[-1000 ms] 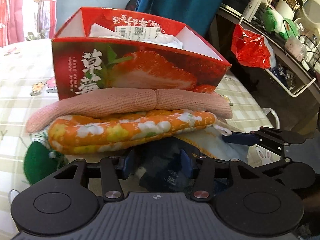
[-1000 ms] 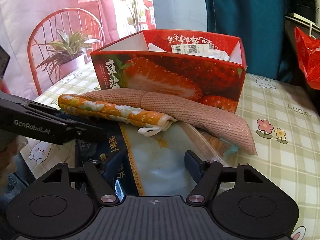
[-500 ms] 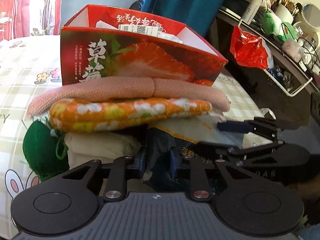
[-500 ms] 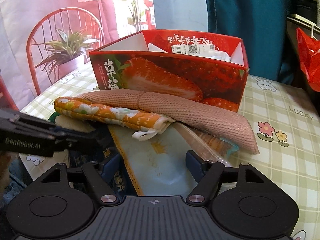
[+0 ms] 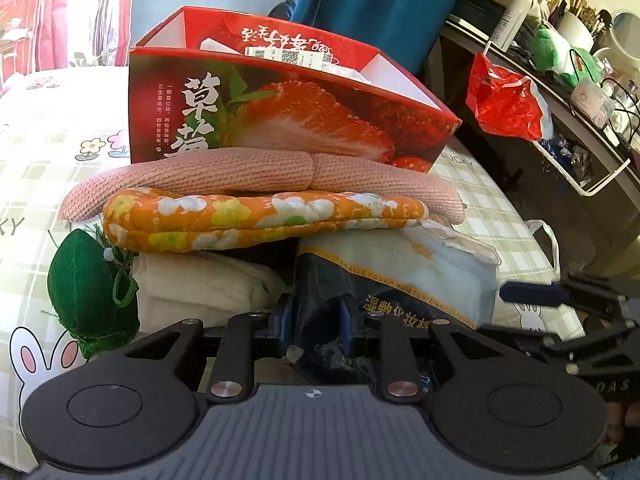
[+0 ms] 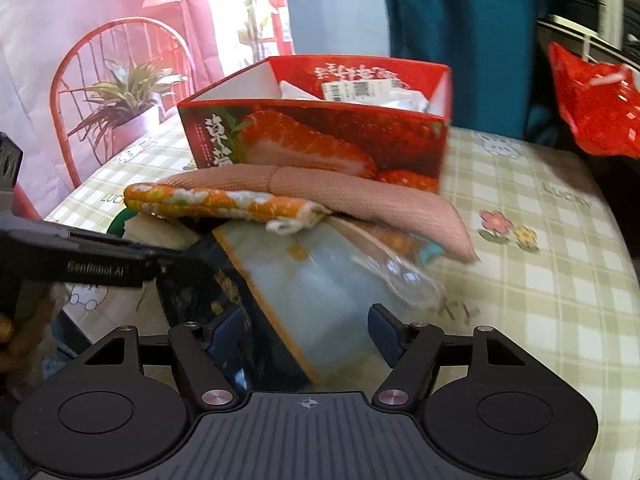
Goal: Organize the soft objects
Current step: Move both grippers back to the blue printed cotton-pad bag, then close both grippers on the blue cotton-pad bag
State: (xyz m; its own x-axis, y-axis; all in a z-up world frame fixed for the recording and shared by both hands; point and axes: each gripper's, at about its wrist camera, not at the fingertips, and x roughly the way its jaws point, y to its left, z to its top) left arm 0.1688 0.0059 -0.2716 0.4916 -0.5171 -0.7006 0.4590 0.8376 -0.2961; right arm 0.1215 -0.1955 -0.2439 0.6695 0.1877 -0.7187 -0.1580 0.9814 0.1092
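Our left gripper (image 5: 315,316) pinching the dark blue plastic cotton-pad pack (image 5: 400,280), our right gripper (image 6: 308,330) closing around its pale end, pads apart from it

Checked tablecloth (image 6: 560,264) bearing strawberry box (image 5: 280,112)

"草莓" on red box (image 5: 280,116), "LUCKY" on tablecloth (image 6: 566,200)

Both wrist-mounted, angled downward, close over the table. Left view facing the strawberry box (image 5: 280,120) from its left corner; right view from the right. Shared: box, stacked cloths (image 6: 248,196).
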